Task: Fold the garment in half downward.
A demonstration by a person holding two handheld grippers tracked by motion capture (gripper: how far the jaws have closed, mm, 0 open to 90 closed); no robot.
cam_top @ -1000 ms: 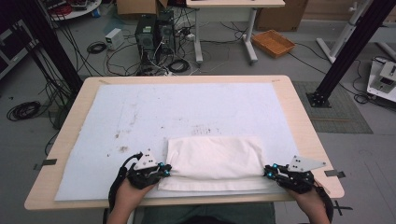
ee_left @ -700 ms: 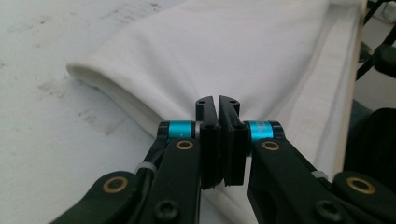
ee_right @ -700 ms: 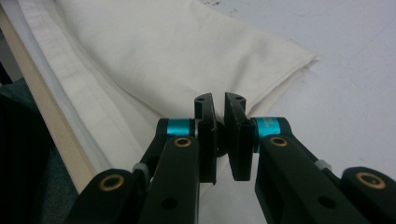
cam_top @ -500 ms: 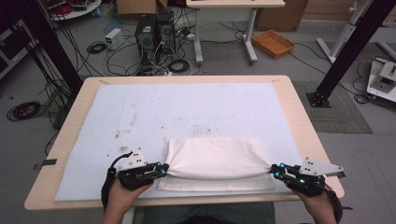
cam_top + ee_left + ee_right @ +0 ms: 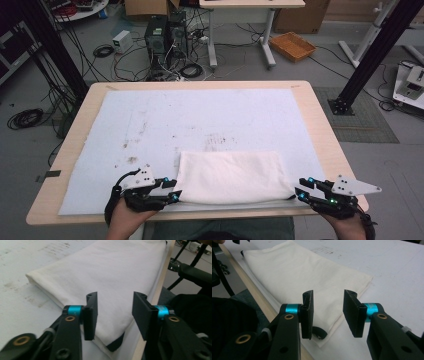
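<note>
Folded cream-white cloth [image 5: 232, 176] lying flat on the pale blue mat [image 5: 150, 125], close to the near edge of the wooden bench [image 5: 320, 120], roughly mid-way along it. Left gripper [image 5: 176, 191] just off the cloth's left end, jaws spread and just been opening, nothing pinched; in the left gripper view the cloth's corner [image 5: 110, 315] lies beneath and beyond the gap, untouched by the pads. Right gripper [image 5: 300, 189] just off the right end, jaws likewise parted and just been opening, fabric free below them in the right gripper view [image 5: 294, 275].

Release step, by the look of it. To finish well: draw both grippers straight away from the ends, lifted clear, no snagging the dark strip peeking out at the near corners, so the fold stays square.

Against a second ago: both grippers then pressed shut at the cloth's ends; now backed off slightly, and the cloth settled flatter, with straighter edges.
</note>
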